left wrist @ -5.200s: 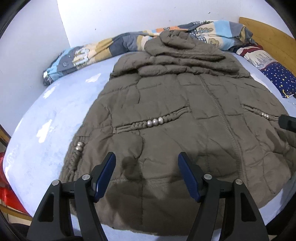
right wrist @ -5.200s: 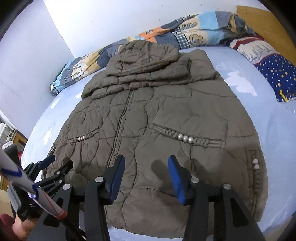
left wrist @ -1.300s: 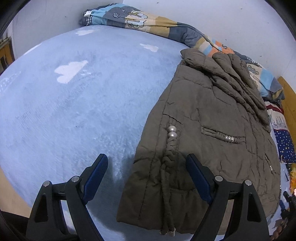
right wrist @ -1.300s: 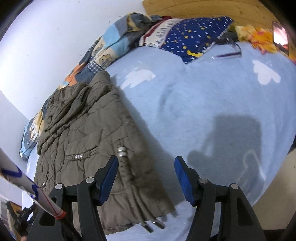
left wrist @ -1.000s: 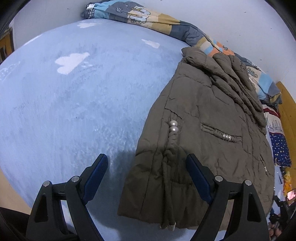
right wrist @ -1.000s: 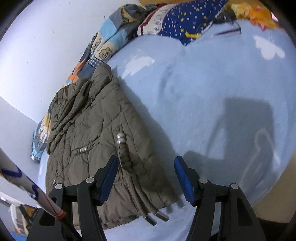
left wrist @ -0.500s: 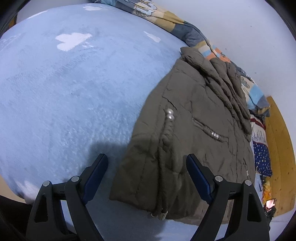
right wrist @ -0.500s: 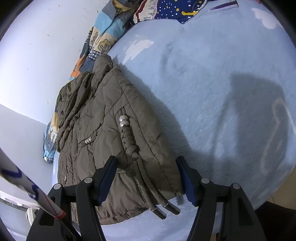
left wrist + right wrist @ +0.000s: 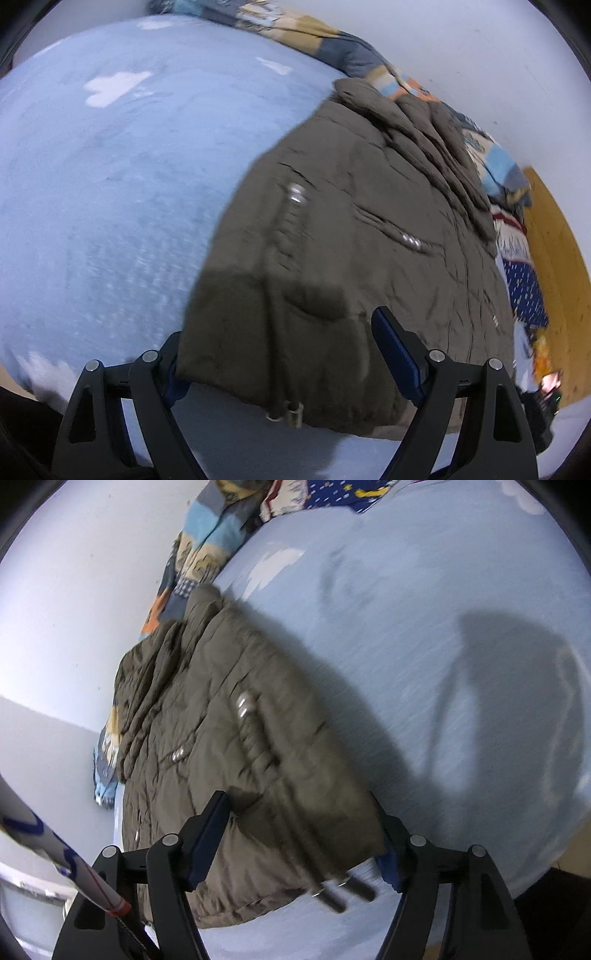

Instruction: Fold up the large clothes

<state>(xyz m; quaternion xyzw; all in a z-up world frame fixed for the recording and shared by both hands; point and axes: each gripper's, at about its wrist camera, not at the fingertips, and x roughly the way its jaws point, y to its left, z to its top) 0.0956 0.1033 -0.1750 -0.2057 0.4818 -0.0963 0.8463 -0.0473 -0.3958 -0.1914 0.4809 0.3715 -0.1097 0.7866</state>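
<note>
Coat [image 9: 351, 240] flat on bed [image 9: 110, 166], hem near. Left gripper [image 9: 280, 354] released, straddling left hem corner. Right gripper [image 9: 299, 830] released, jaws just widened, straddling right corner. Step: pre-grasp. Next: clench both, fold hem far.

Bed [image 9: 110, 192] covered by pale blue sheet with white cloud shapes. Olive quilted jacket [image 9: 351, 229] lies flat on it. Patchwork quilt [image 9: 199, 554] and star-print pillow [image 9: 524, 291] bunched along far edge by wall.

No legible text anywhere.
</note>
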